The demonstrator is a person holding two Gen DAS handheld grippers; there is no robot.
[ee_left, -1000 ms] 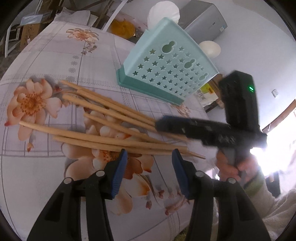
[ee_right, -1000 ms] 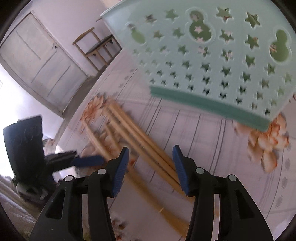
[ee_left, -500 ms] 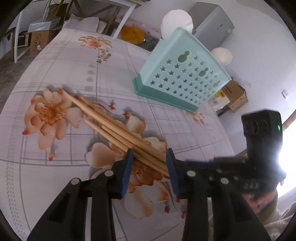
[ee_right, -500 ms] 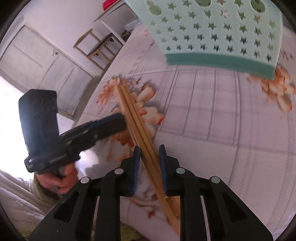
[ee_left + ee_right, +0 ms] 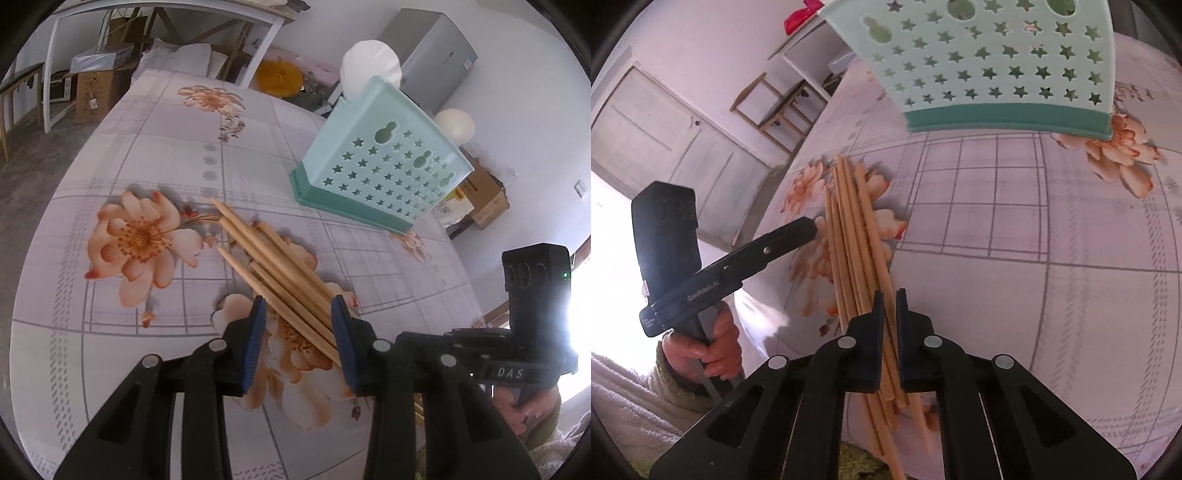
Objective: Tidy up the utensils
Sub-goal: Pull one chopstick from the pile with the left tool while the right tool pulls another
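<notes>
A flowered cloth covers the desk in a plain white-walled room with a pale cupboard door behind. On it lies a bundle of wooden chopsticks, gathered roughly parallel. In the left wrist view their long axis runs from the thin tips near the big orange flower back toward the person, passing between the fingers of the left gripper.

Those fingers stand at middling width, astride the bundle near its thick end; the right-hand pad seems to touch the outer sticks, the other stands a little off. The right gripper is nearer the butt ends: its fingers are drawn narrow, pinching a few sticks while others lie outside them. Whether the whole bundle is caught cannot be told.

The mint-green holder, pierced with stars, stands well beyond the tips, ahead and to the right. The coming lift likely turns on that: the sticks point past the holder, not into it.
</notes>
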